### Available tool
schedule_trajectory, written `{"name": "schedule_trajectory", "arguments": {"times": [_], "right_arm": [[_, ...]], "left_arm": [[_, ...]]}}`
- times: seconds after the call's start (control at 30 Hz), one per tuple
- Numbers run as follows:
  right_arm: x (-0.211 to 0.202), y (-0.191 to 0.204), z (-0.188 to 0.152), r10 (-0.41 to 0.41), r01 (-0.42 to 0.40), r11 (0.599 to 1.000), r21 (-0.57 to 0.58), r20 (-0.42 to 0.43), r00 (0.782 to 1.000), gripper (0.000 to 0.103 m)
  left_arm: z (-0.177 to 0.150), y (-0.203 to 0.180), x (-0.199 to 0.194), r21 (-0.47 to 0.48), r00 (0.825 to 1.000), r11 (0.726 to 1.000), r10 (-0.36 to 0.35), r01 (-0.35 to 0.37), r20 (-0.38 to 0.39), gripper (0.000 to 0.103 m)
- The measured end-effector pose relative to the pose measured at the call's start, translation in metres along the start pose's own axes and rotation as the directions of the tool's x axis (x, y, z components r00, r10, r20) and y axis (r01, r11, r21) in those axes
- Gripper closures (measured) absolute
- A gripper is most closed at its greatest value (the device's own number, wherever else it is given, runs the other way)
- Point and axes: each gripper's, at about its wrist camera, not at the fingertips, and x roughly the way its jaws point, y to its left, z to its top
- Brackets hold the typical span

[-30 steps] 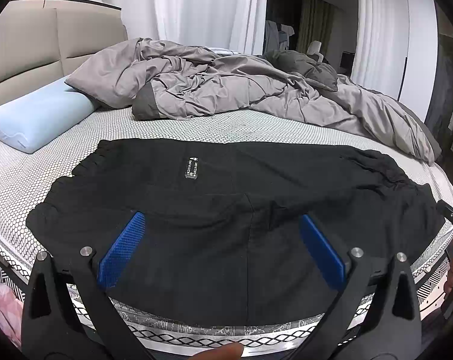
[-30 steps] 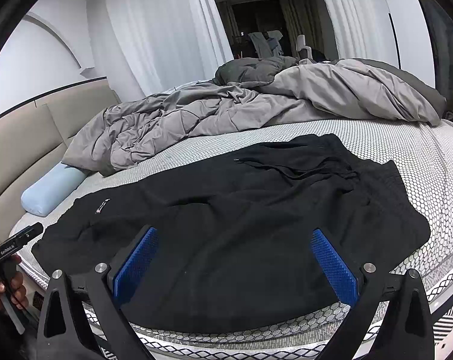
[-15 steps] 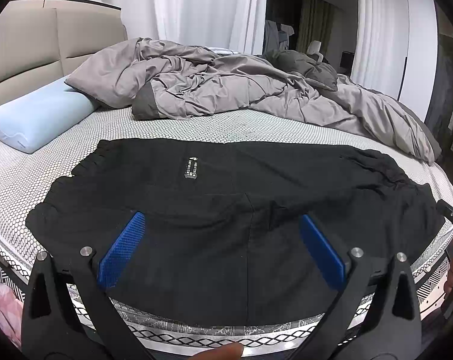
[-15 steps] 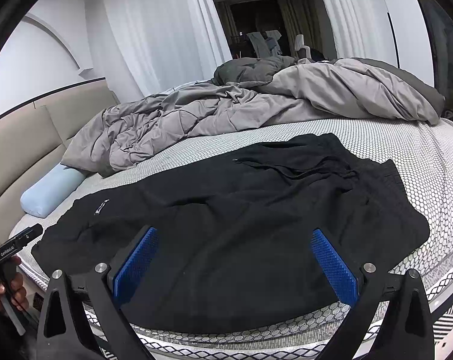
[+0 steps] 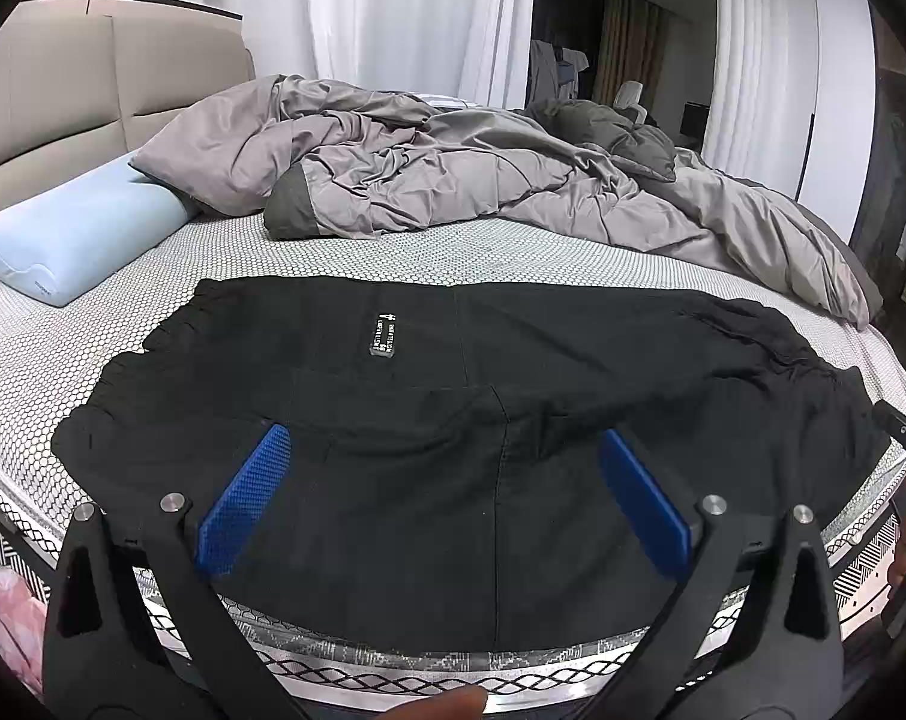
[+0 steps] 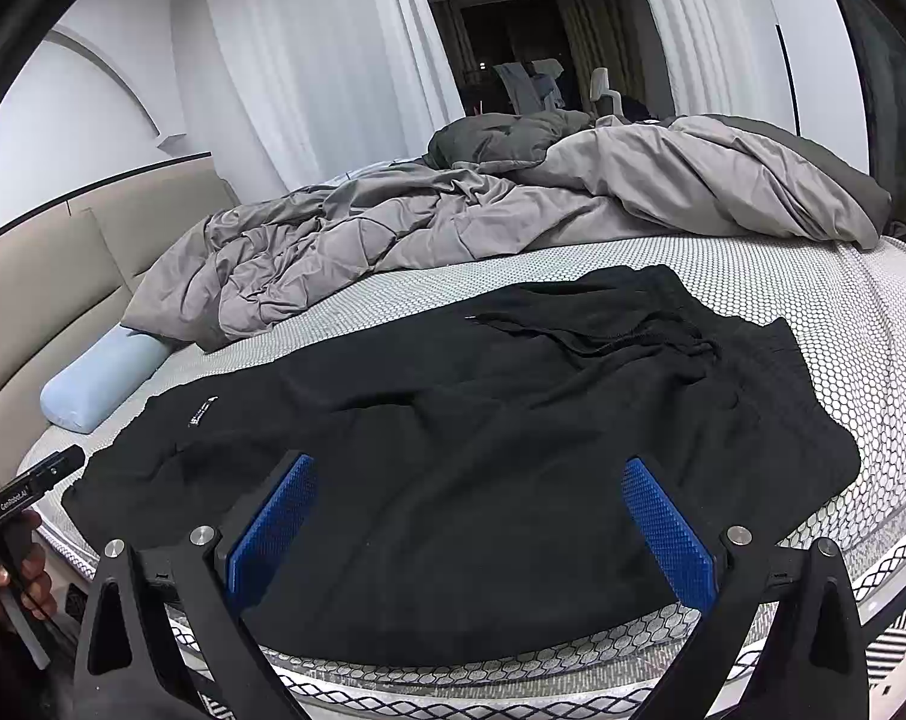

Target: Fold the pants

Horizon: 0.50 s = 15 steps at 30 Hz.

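The black pants point(image 5: 453, 420) lie spread flat on the near part of the mattress point(image 5: 429, 258), their long axis running left to right along the bed's front edge, the gathered waistband point(image 6: 645, 324) toward the right and the leg cuffs point(image 5: 123, 384) toward the left. Behind them a rumpled grey duvet point(image 5: 453, 180) covers the far side, with a light blue pillow point(image 5: 75, 240) at the headboard. The left gripper point(image 5: 444, 498) and right gripper point(image 6: 471, 528) hover at the near edge, jaws spread wide, gripping nothing.
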Motion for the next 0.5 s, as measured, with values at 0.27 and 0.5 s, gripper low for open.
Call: {"name": "schedule_trajectory", "arguments": {"times": [0.27,0.5], "right_arm": [[0.0005,-0.0002,0.0005,-0.005,0.005,1.0,0.003,-0.002,1.0,0.0],[0.0007,-0.0007,-0.0001,-0.008,0.008,1.0,0.006,-0.005,1.0,0.0]], "left_arm": [[0.0,-0.0007,-0.0005,0.001,1.0,1.0,0.0,0.0,0.0,0.001],[0.0001,-0.0008,-0.0005,0.001,1.0,1.0,0.0,0.0,-0.001,0.001]]}}
